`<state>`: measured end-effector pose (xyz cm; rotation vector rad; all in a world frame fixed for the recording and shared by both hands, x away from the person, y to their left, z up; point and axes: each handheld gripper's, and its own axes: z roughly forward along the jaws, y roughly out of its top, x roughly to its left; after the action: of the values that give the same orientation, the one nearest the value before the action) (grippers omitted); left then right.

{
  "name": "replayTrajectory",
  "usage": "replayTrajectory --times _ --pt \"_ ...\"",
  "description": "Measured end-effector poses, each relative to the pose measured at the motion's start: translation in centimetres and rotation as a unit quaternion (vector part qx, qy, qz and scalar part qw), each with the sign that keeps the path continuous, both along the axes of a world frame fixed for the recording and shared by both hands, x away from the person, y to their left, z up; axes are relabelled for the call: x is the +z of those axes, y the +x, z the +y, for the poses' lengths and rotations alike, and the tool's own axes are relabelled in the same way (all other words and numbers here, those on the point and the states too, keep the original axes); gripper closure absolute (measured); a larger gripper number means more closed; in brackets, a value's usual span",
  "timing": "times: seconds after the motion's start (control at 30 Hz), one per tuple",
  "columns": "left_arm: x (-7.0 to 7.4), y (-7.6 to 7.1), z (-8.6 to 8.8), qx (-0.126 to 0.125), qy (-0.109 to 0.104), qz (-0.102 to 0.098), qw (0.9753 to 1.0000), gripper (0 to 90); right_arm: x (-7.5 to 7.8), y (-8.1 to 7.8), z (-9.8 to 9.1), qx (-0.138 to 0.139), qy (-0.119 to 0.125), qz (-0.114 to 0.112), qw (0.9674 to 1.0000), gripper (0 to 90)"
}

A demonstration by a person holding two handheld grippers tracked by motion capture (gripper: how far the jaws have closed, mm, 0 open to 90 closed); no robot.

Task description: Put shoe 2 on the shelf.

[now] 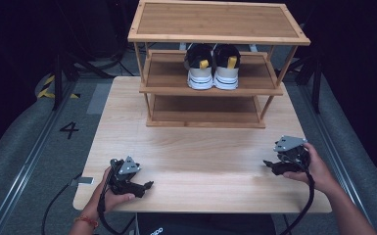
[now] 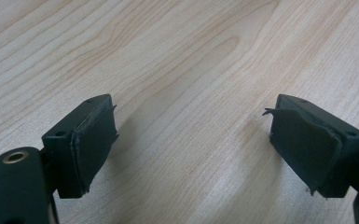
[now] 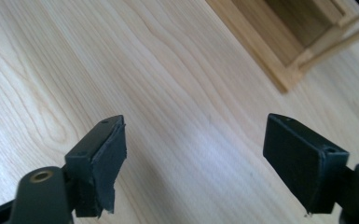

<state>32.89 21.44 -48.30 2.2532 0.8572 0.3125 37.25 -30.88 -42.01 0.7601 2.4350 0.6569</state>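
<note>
Both hands rest low on the near part of the wooden table [image 1: 191, 161], one at each side, and nothing is carried. The left gripper [image 1: 147, 186] lies close to the front left corner, its jaws standing wide apart with only bare wood between them; in the left gripper view the torn black pads [image 2: 93, 144] hang just above the tabletop. The right gripper [image 1: 269, 165] sits near the right edge, also spread wide and empty, and its own view looks across the boards toward a lower corner of the shoe rack [image 3: 279, 60].

The rack [image 1: 215, 22] stands at the far half of the table, well apart from both grippers. It has three bamboo levels. The pair of sneakers [image 1: 212, 66] is on the middle shelf, heels toward the person, the two shoes side by side and touching, with yellow pull tabs at the back. The top and bottom shelves are bare.

I think the grippers are parked like this because it is a resting position: open jaws are ready to take a shoe by its heel, and the heels are turned outward for such a grasp.
</note>
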Motion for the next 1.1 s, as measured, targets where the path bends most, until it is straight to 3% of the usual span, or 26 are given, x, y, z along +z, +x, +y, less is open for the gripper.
replayTrajectory --times 0.07,0.43,0.8,0.93,1.0,1.1 --pt "0.0 0.0 0.0 0.0 0.0 -0.001 1.0 14.9 -0.5 -0.3 -0.8 -0.009 0.02 0.002 0.9998 20.3" --pt "0.0 0.0 0.0 0.0 0.0 0.0 1.0 14.9 -3.3 -1.6 -4.3 -0.044 0.064 0.02 0.9968 20.7" --pt "0.0 0.1 0.0 0.001 0.002 -0.003 1.0 14.9 -5.8 -3.6 -8.6 -0.087 0.143 0.038 0.9851 21.4" --pt "0.0 0.1 0.0 0.0 0.004 -0.004 1.0 14.9 -6.7 -4.1 -9.8 -0.107 0.186 0.038 0.976 20.2" --pt "0.0 0.1 0.0 0.0 0.004 -0.004 1.0 14.9 -6.7 -4.2 -10.0 -0.118 0.186 0.038 0.9747 19.9" --pt "0.0 0.1 0.0 0.001 0.004 -0.004 1.0 14.9 -6.7 -4.2 -9.9 -0.118 0.184 0.037 0.9751 19.2"
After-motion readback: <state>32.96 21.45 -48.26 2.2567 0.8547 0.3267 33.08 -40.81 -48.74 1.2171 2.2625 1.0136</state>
